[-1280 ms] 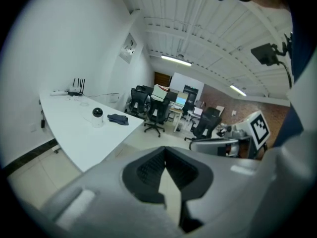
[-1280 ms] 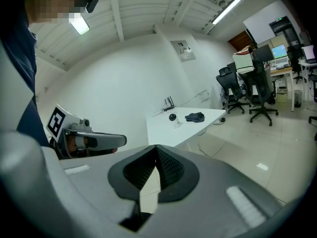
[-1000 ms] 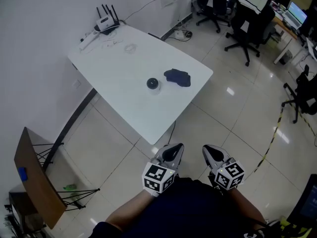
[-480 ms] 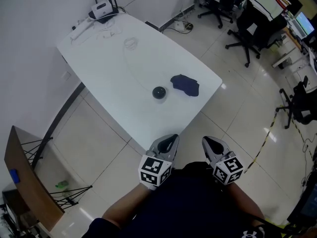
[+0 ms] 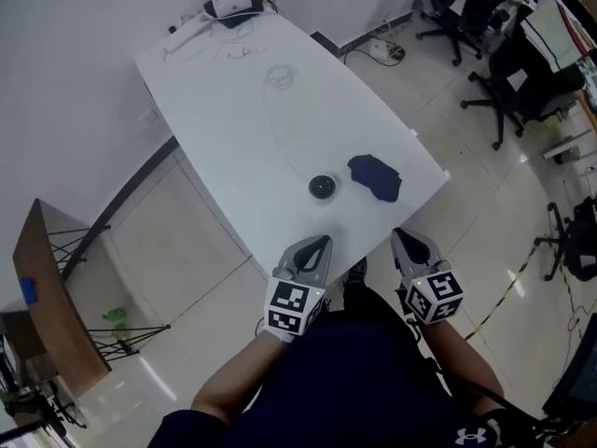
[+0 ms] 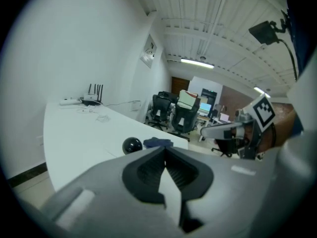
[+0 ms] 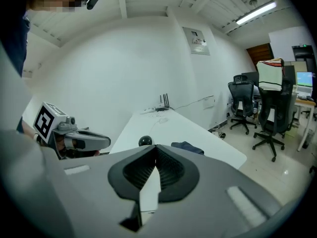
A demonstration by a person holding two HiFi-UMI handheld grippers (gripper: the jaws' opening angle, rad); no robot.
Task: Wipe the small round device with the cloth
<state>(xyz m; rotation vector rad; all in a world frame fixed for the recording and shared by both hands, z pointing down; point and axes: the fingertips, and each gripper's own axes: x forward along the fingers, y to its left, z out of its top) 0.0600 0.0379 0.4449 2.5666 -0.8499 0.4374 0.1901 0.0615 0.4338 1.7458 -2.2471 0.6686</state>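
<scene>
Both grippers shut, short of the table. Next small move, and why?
Probably reach the right gripper forward to the dark blue cloth and open it: the cloth lies untouched beside the small black round device, nearer that gripper.

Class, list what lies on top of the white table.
On the table: a small round device, a dark blue cloth beside it, a router and cables toward the far end. Whatever the cloth covers stays hidden.

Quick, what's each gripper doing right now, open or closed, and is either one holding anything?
Left gripper: closed, holding nothing.
Right gripper: closed, holding nothing.
</scene>
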